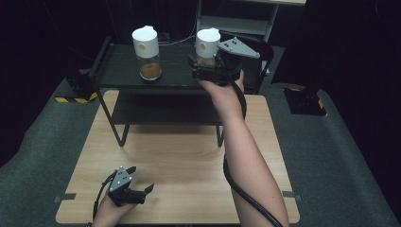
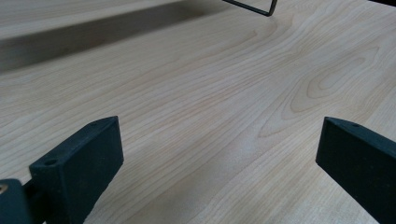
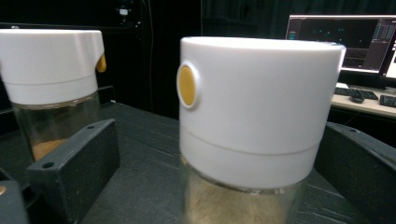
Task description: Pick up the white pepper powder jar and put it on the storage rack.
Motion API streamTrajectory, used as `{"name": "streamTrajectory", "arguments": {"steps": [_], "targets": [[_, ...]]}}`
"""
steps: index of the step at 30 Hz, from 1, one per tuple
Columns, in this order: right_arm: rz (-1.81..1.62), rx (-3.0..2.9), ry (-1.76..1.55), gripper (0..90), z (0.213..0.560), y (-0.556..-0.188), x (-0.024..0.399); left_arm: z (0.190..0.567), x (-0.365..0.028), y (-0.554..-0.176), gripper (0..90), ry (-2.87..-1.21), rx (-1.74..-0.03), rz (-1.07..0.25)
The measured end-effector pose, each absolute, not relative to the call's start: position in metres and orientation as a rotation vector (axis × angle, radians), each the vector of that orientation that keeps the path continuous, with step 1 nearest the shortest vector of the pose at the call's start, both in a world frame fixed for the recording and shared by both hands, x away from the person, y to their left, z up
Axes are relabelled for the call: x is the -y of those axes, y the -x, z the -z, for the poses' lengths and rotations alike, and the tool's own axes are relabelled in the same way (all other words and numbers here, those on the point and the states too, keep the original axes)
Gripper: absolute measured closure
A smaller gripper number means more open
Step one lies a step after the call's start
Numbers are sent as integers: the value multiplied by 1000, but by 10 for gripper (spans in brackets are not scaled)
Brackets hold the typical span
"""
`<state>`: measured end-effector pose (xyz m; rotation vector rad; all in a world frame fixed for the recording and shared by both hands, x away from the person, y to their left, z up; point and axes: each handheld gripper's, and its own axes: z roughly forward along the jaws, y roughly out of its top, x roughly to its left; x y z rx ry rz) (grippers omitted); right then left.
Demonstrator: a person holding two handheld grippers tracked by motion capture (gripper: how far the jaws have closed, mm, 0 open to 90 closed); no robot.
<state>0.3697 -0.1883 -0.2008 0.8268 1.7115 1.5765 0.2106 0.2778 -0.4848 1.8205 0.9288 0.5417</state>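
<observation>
Right gripper (image 1: 204,64) spread around jar (image 3: 252,140) on black shelf (image 1: 175,75), pads clear. Second jar (image 1: 147,47) stands apart. Left gripper (image 1: 137,182) spread over table (image 2: 210,107).

Right arm extended far across the scene, forearm bare, hand wrapped around the right gripper (image 1: 204,64) at the far right, held level and pointing left. Its jaws stand wide apart, pads clear on both sides. Left hand (image 1: 109,210) at the near left edge, holding the left gripper (image 1: 142,182) low, pointing right. Its jaws likewise stand wide apart. A black cable trails from each gripper.
</observation>
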Motion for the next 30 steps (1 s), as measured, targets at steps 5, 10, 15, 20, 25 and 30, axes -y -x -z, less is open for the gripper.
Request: {"name": "streamTrajectory", "arguments": {"steps": [5, 10, 15, 20, 25, 30], "targets": [[-1582, -1710, -816, 0, 205, -362, 191, 485, -277, -210, 10, -1824, -926, -546], [-1593, -1705, -800, 0, 212, -354, 195, 484, -277, -210, 10, -1825, -926, -546], [-1594, -1715, -777, 0, 219, -349, 202, 485, -278, -210, 10, -1819, -927, -544], [-1601, -1710, -767, 0, 226, -342, 208, 484, -277, -210, 10, -1824, -931, -547], [-1606, -1713, -744, 0, 233, -335, 215, 484, -275, -209, 10, -1833, -929, -554], [-1605, -1725, -717, 0, 244, -328, 222, 484, -275, -209, 10, -1828, -931, -555]]}}
